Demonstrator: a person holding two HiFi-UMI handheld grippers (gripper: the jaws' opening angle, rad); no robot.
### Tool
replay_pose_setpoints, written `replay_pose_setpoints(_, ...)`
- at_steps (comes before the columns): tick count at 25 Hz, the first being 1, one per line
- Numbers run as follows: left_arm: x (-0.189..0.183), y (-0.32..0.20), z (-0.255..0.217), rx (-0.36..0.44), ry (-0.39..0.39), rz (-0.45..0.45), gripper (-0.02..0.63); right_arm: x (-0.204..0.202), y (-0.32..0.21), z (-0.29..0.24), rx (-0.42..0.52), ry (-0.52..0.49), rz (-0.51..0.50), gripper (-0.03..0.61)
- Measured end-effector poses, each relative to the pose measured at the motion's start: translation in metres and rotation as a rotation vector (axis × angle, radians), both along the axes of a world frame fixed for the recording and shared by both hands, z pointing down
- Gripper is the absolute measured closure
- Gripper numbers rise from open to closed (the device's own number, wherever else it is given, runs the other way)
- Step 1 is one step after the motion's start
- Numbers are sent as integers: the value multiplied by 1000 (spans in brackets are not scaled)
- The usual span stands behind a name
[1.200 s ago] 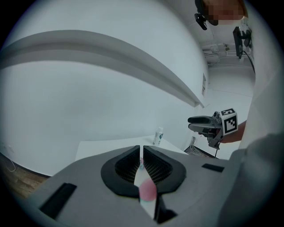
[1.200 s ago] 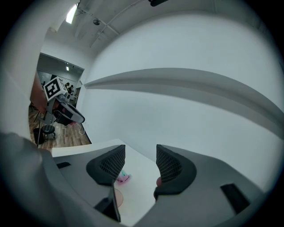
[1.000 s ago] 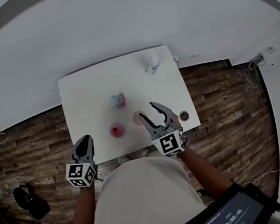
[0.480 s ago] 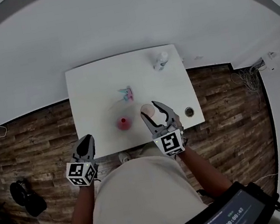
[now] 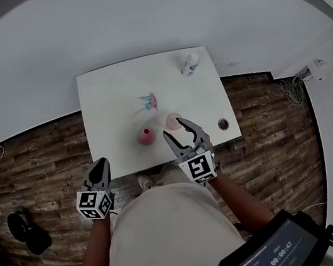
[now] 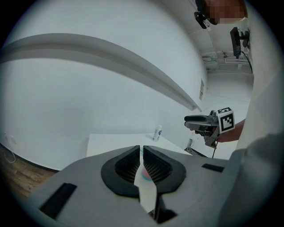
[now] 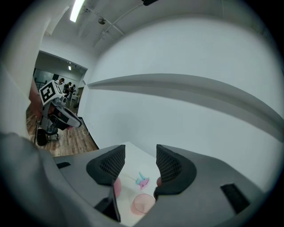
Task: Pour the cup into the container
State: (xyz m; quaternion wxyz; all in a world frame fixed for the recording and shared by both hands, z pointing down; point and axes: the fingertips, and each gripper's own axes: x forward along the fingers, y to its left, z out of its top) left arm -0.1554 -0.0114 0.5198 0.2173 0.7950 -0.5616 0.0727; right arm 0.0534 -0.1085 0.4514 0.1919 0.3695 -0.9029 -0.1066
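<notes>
A pink-red cup [image 5: 145, 136] stands near the front edge of the white table [image 5: 109, 95]. A pale pink, see-through container [image 5: 173, 119] stands just to its right. My right gripper [image 5: 174, 128] hangs over the table's front edge with its jaws open around nothing, the container just beyond its tips. In the right gripper view the container [image 7: 143, 203] shows below the open right gripper [image 7: 140, 155], and the cup [image 7: 116, 187] is half hidden by the left jaw. My left gripper [image 5: 100, 165] is shut and empty, off the table's front left corner.
A small blue and pink toy [image 5: 149, 102] lies mid-table, and a small bottle [image 5: 190, 63] stands at the back right. A round hole [image 5: 223, 124] sits in the table's front right corner. A wood floor surrounds the table, with a white wall behind.
The whole view has shifted as the person moved. The right gripper's tips now stand nearer the pale container. The left gripper has drifted a little towards the table corner. Neither gripper's jaws changed.
</notes>
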Motion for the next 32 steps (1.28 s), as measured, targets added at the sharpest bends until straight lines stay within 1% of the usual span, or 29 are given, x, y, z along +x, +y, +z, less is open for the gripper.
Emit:
replay_pose_setpoints(9,10,8,8,-10,24,26,598,12,12,-1,-4,21,35,354)
replay_pose_setpoints(14,13,8,16,-25,30,19,598,13,14,7,-23,13,32,354)
replay_pose_setpoints(20,27,11,13,-36,8,26,598,23,13,7,-26,-13,27,354)
replay_pose_setpoints(26,51,11,5,-39,-20,14,598,49,14,2,-32,-50,21,354)
replay_pose_setpoints(32,88,20,-6,-35,-3,-54,598,98,31,-5,-43,-56,-6,354)
